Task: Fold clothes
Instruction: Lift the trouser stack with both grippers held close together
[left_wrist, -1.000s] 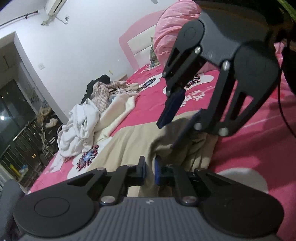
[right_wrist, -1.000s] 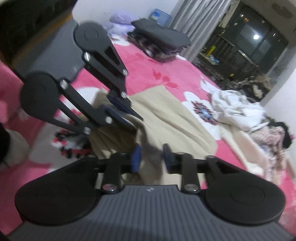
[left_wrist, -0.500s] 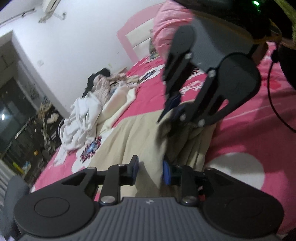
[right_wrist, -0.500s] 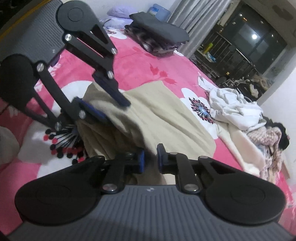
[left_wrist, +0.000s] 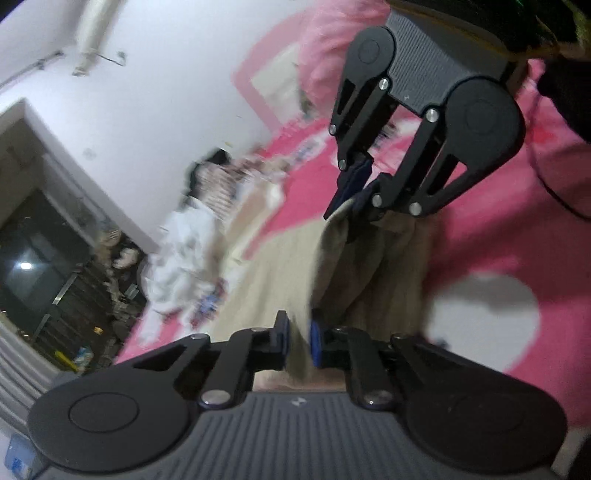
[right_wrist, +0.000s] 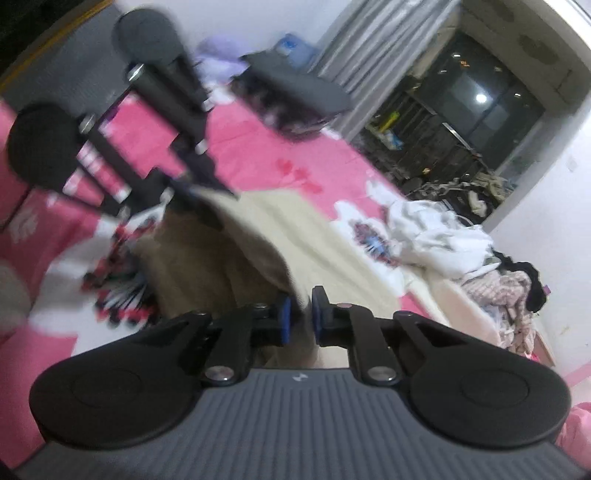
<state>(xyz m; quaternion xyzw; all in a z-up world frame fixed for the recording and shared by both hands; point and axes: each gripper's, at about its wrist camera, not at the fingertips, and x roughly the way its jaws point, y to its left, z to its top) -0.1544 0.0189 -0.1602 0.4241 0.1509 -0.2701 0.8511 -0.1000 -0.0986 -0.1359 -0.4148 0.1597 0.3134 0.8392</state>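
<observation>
A beige garment (left_wrist: 266, 273) lies spread on the pink bed, and its near edge is bunched and lifted. In the left wrist view my left gripper (left_wrist: 297, 338) has its jaws closing, and a fold of that beige cloth is pinched between the blue pads. Further off, my right gripper (left_wrist: 356, 184) hangs over the same edge, its jaws shut on the cloth. In the right wrist view the right gripper (right_wrist: 300, 319) grips the beige garment (right_wrist: 258, 229) between its pads. The left gripper (right_wrist: 201, 188) holds the edge at the upper left. Motion blur smears both views.
A heap of white and patterned clothes (left_wrist: 184, 251) (right_wrist: 436, 236) lies on the far side of the pink bedspread (left_wrist: 498, 229). A pink pillow (left_wrist: 332, 48) leans at the headboard. Folded dark clothes (right_wrist: 295, 88) sit at the bed's other end. A black cable (left_wrist: 554, 199) hangs at the right.
The right gripper's jaws went from open to shut on the beige edge. The left jaws opened, then narrowed on the cloth. The near edge of the garment has come up off the bed.
</observation>
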